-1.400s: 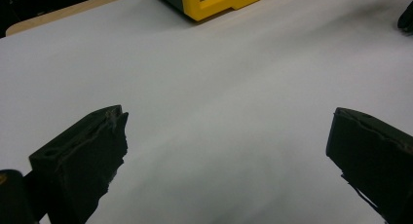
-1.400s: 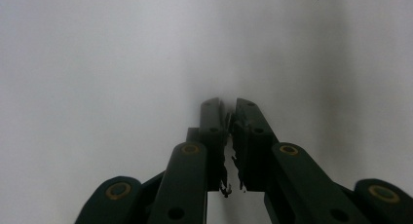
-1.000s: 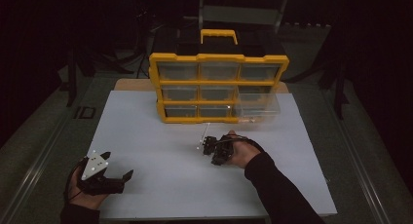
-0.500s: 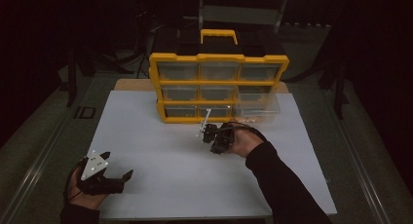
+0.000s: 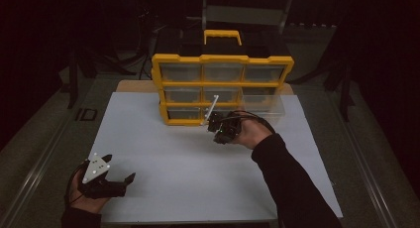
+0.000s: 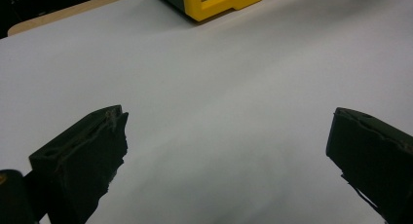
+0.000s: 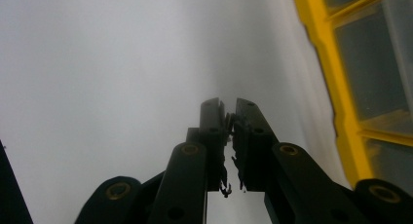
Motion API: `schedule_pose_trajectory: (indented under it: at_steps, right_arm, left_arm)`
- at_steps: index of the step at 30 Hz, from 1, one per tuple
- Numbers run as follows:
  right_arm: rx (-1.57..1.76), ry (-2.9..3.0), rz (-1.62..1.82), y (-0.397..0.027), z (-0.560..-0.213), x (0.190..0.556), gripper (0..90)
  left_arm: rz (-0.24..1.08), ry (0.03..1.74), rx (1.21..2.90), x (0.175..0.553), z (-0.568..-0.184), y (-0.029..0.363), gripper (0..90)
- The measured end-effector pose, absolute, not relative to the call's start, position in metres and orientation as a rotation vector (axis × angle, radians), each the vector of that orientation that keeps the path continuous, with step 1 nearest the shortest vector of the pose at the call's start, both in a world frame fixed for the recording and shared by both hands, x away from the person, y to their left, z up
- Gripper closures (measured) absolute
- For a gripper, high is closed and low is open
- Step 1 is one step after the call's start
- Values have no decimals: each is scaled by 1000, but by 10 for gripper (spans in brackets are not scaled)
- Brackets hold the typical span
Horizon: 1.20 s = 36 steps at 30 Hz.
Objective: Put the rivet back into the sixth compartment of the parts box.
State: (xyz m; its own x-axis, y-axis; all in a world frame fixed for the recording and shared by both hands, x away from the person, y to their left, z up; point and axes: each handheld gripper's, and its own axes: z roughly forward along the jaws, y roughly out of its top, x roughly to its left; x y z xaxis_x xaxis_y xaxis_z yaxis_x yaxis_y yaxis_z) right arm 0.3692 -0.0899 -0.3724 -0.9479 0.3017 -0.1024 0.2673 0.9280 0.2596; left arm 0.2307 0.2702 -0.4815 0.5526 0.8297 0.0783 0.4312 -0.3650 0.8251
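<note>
A yellow organizer (image 5: 223, 83) with several clear drawers stands upright at the back middle of the white table (image 5: 163, 139). One clear drawer (image 5: 265, 108) sticks out of its bottom right slot. My right gripper (image 5: 217, 128) hovers just in front of the organizer's bottom row, turned on its side. In the right gripper view the gripper (image 7: 230, 107) has its jaws shut with nothing held, and the organizer's yellow frame (image 7: 341, 97) runs along the right. My left gripper (image 5: 120, 168) rests near the front left corner, open wide and empty (image 6: 226, 117).
The organizer's black and yellow handle (image 5: 222, 35) rises behind it. A corner of the organizer (image 6: 219, 5) shows far ahead in the left gripper view. Dark stands and cables surround the table. The table's wooden edge (image 5: 136, 85) shows at the back left.
My right gripper has moved away from the person, up to the organizer's bottom row. The left gripper has stayed in place.
</note>
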Motion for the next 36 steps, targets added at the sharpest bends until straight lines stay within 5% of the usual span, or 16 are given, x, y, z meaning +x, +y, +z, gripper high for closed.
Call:
schedule_pose_trajectory:
  at_steps: [36]
  right_arm:
    - [615, 2736, 682, -123, -302, 393, 825]
  left_arm:
    - [637, 1016, 1995, 231, -482, 270, 17]
